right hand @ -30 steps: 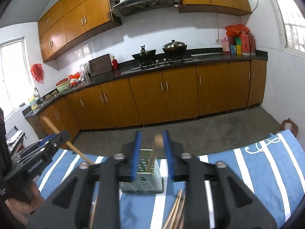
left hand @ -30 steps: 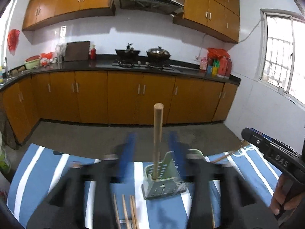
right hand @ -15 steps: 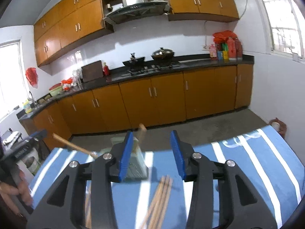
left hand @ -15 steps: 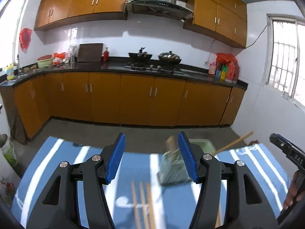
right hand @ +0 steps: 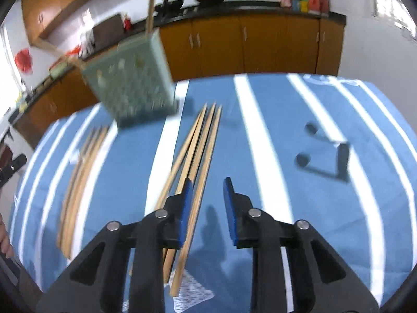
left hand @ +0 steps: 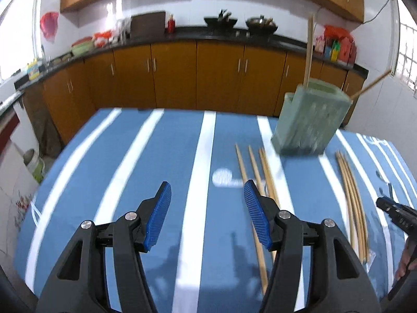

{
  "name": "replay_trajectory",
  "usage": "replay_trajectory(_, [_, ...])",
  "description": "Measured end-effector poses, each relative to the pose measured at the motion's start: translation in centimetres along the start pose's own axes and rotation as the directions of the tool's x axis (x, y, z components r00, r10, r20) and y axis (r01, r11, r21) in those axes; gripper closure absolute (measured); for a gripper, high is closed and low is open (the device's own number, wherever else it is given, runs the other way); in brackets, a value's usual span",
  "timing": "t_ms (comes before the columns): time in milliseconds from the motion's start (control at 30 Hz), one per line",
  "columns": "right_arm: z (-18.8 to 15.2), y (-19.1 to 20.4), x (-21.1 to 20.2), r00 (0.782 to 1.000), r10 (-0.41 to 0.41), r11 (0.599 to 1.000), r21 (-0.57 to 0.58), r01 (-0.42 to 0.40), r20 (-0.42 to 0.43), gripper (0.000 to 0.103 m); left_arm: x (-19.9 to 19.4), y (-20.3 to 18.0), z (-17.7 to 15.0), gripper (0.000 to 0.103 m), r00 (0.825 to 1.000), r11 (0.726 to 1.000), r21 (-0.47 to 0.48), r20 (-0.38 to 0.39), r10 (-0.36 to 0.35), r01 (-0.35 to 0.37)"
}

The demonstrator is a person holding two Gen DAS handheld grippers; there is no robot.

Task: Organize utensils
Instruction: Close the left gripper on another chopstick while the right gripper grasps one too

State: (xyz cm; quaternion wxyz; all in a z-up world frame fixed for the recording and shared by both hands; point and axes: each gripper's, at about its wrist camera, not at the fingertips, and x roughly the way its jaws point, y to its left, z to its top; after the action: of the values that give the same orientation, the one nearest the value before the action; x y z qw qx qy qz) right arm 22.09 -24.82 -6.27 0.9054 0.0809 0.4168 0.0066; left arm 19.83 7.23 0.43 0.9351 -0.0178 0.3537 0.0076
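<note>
My left gripper gapes wide, empty; my right gripper, just narrowing, holds nothing above slim wooden chopsticks near the perforated green holder.

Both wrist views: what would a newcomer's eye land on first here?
Probably the green utensil holder, standing at the far side of the blue striped tablecloth with two chopsticks already poking out. Next, the loose chopsticks lying in two bunches on the cloth, one just ahead of the right gripper, whose jaws hold nothing.
</note>
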Motion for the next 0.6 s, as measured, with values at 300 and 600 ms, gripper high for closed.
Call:
replay_trajectory(300, [-1.0,1.0,2.2,0.999,-0.02,1.0,-0.016,0.019,-0.05,0.081,1.8,-0.4,-2.5,0.044,0.997,1.0,0.001,-0.08,-0.011,0.011])
replay_trajectory(600, [-1.2,0.7,2.2,0.997,-0.078,0.996,-0.056,0.076,-0.028,0.095,2.2,-1.3,-3.5,0.044,0.994,1.0,0.013,-0.105,-0.021,0.022])
